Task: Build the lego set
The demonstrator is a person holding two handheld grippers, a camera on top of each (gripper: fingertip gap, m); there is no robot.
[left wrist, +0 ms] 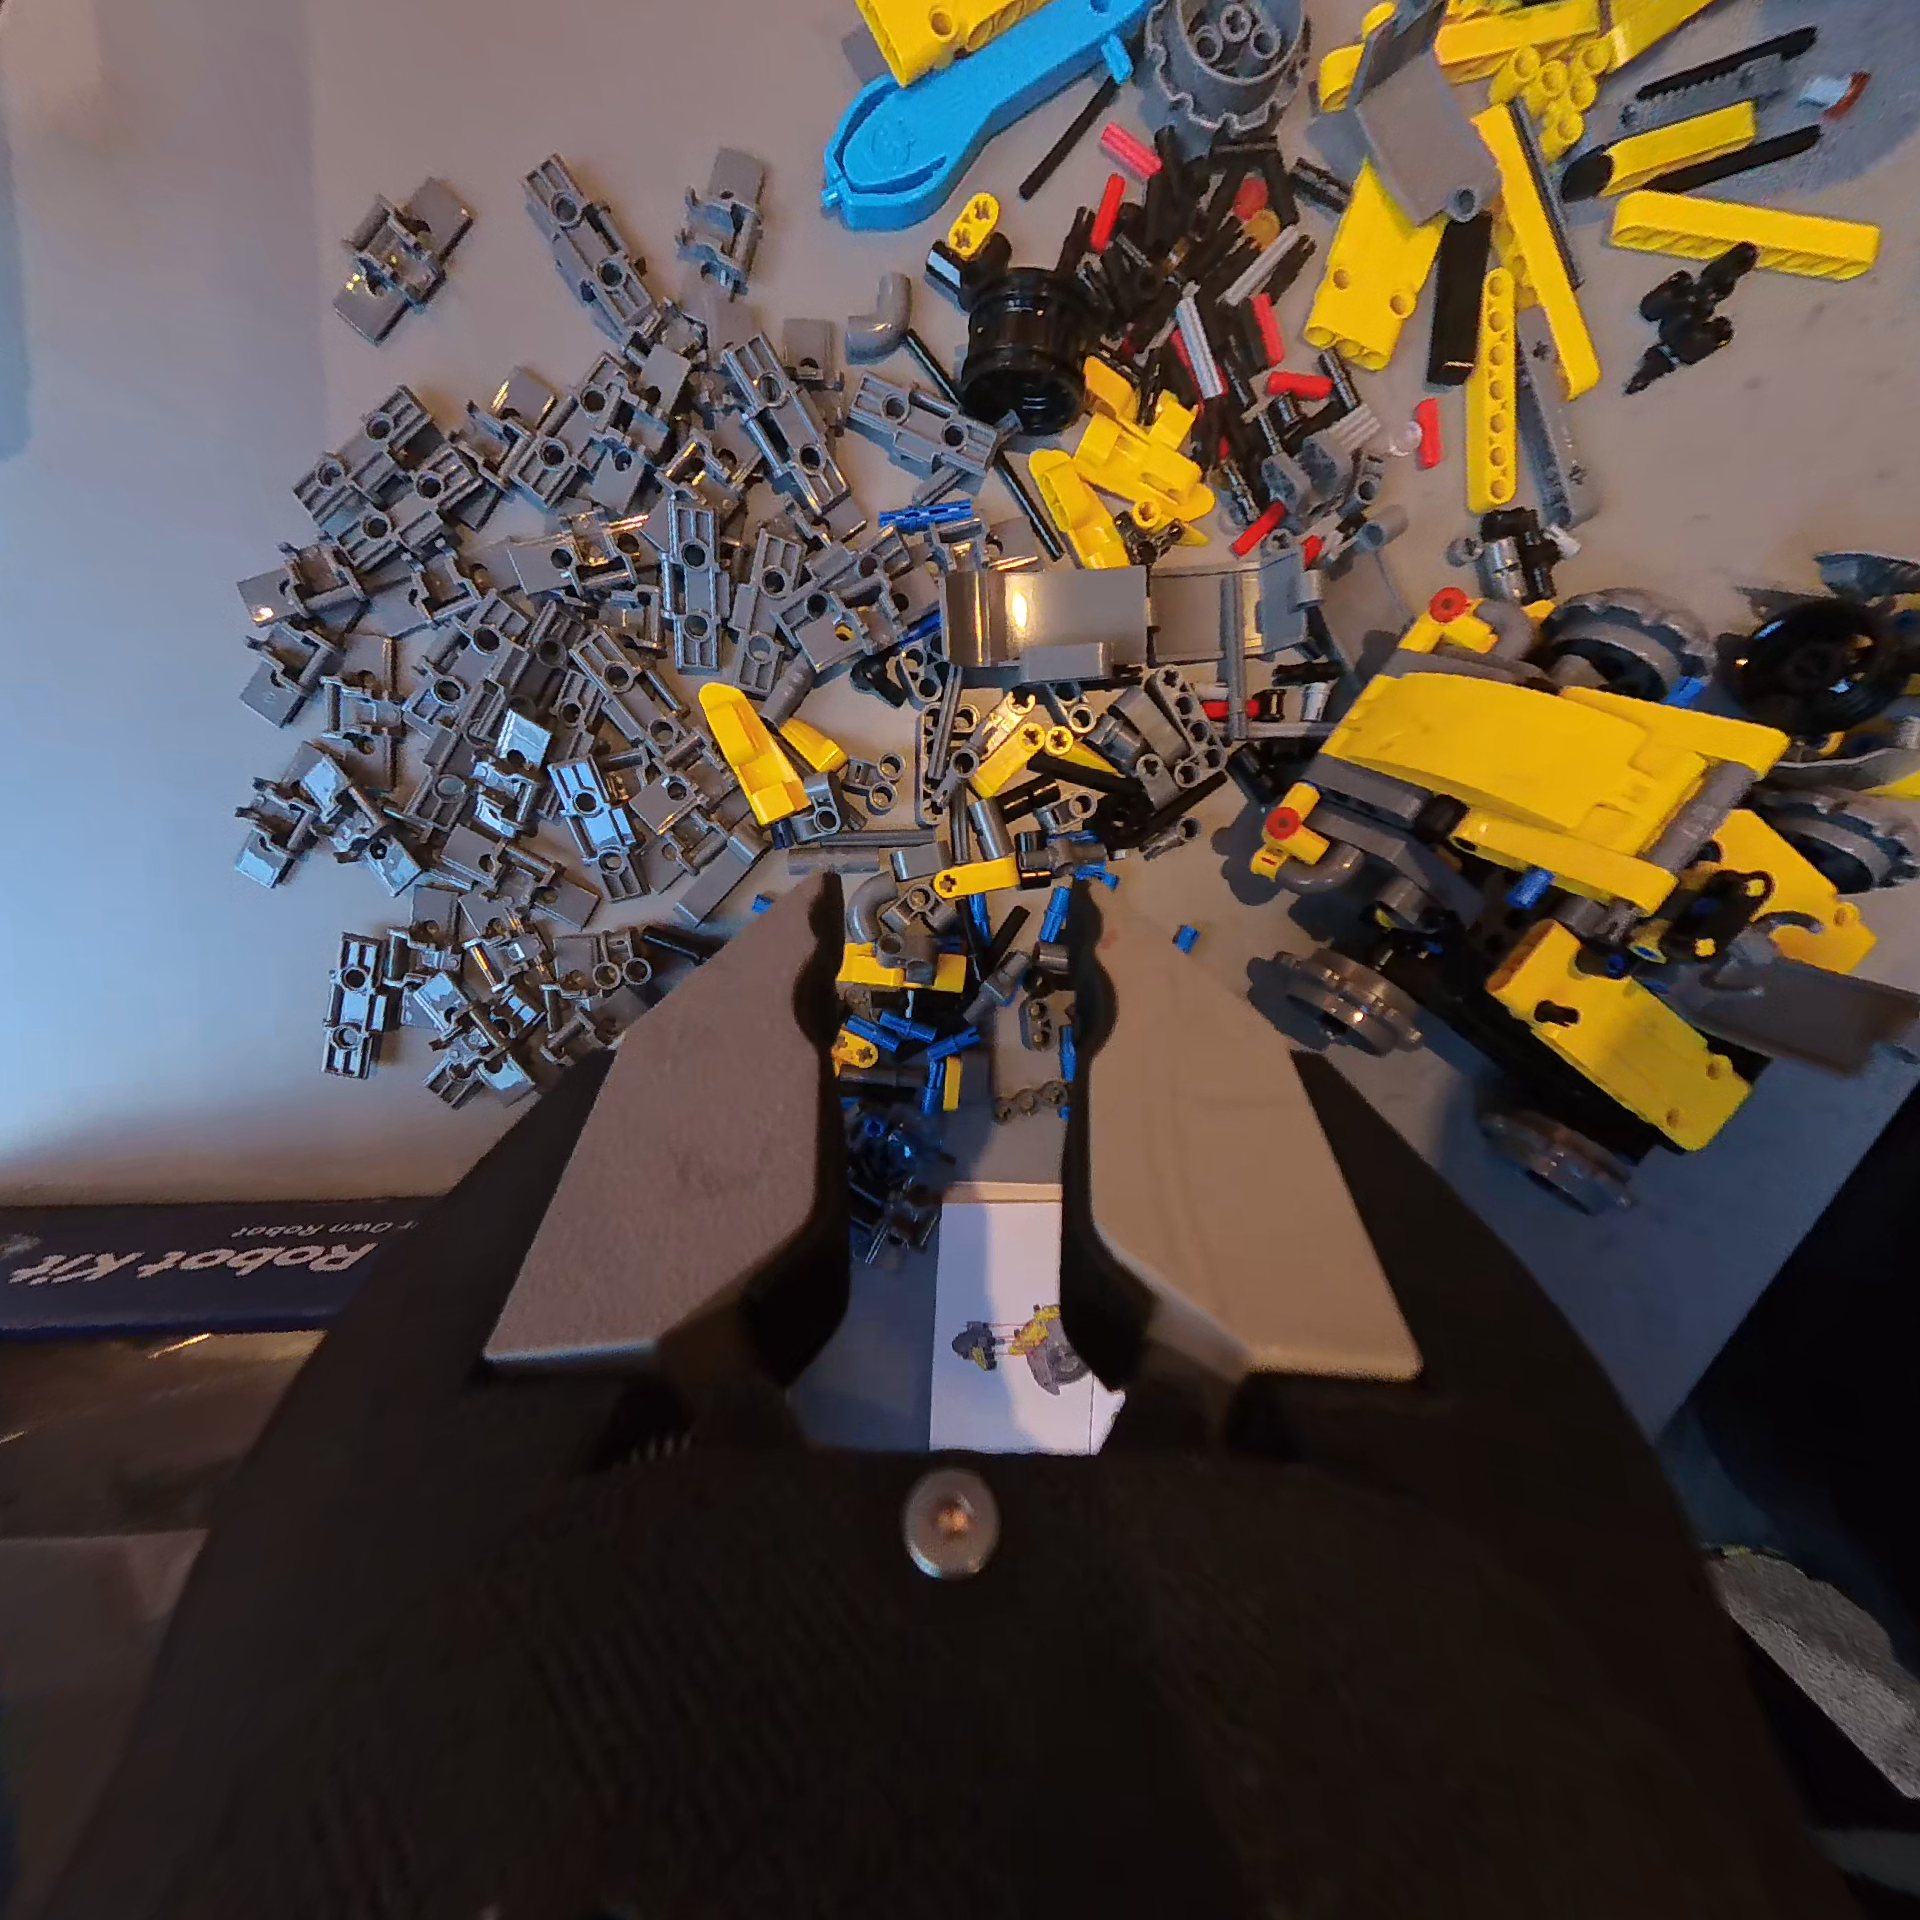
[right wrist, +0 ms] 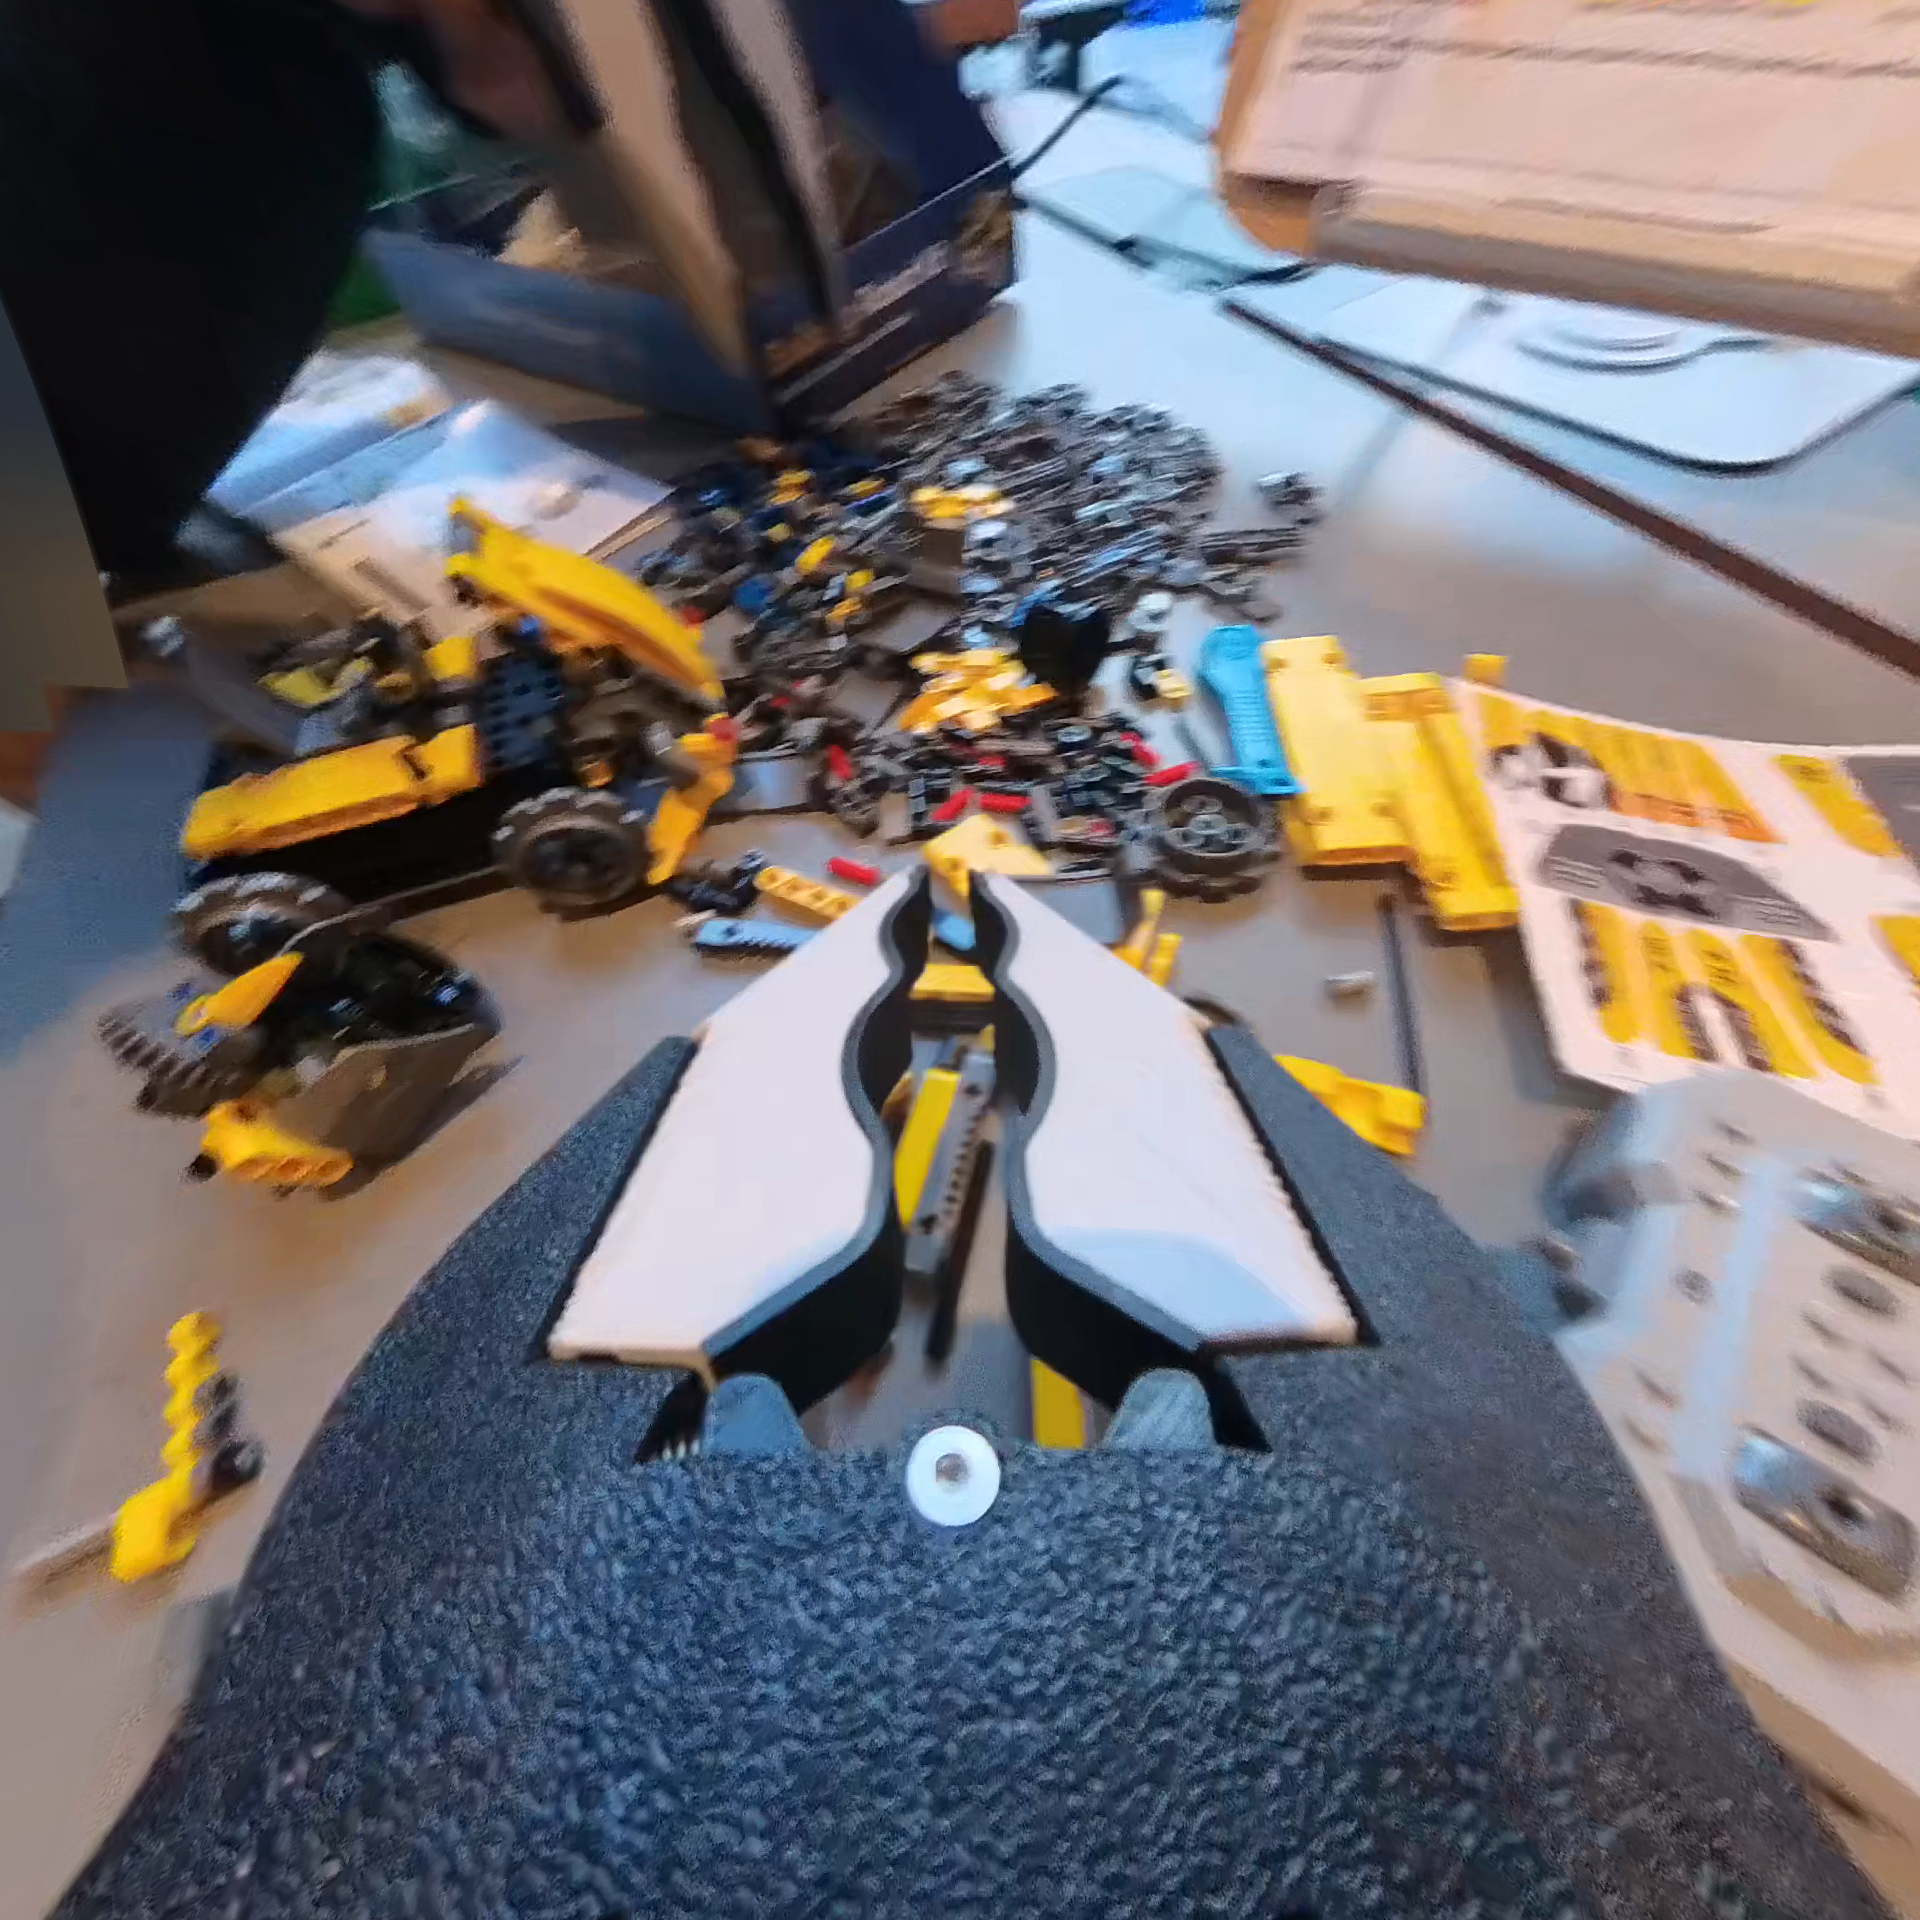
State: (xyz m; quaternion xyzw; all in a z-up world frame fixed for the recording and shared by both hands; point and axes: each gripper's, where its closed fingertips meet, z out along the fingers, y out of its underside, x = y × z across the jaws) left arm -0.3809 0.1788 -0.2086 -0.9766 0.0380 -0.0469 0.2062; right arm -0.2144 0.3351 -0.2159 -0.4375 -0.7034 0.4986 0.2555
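My left gripper (left wrist: 956, 894) is open and empty. It hovers over a heap of small blue, black and yellow pins and connectors (left wrist: 935, 997) on the grey table (left wrist: 156, 935). A big pile of dark grey track links (left wrist: 540, 665) lies to its left. A part-built yellow vehicle model (left wrist: 1538, 790) lies to its right. My right gripper (right wrist: 948, 883) has its jaws almost together, with only a narrow gap at the tips. I see nothing clearly held; the view is blurred. A yellow wedge piece (right wrist: 982, 844) lies just beyond its tips. The vehicle (right wrist: 343, 790) is to its left.
A blue separator tool (left wrist: 966, 125) (right wrist: 1242, 717) and long yellow beams (right wrist: 1382, 790) lie among loose parts. A toothed grey bucket (right wrist: 312, 1049) lies front left. A sticker sheet (right wrist: 1683, 883), a dark blue box (right wrist: 623, 322) (left wrist: 177, 1268) and a cardboard box (right wrist: 1558, 135) ring the area. A printed page (left wrist: 1013, 1340) lies under the left gripper. The tips of one gripper are about 25 centimetres away from the tips of the other. The vehicle (right wrist: 343, 790) sits 15 centimetres or so from the ends of my right fingers. Seen from the left wrist view (left wrist: 1767, 845) as well.
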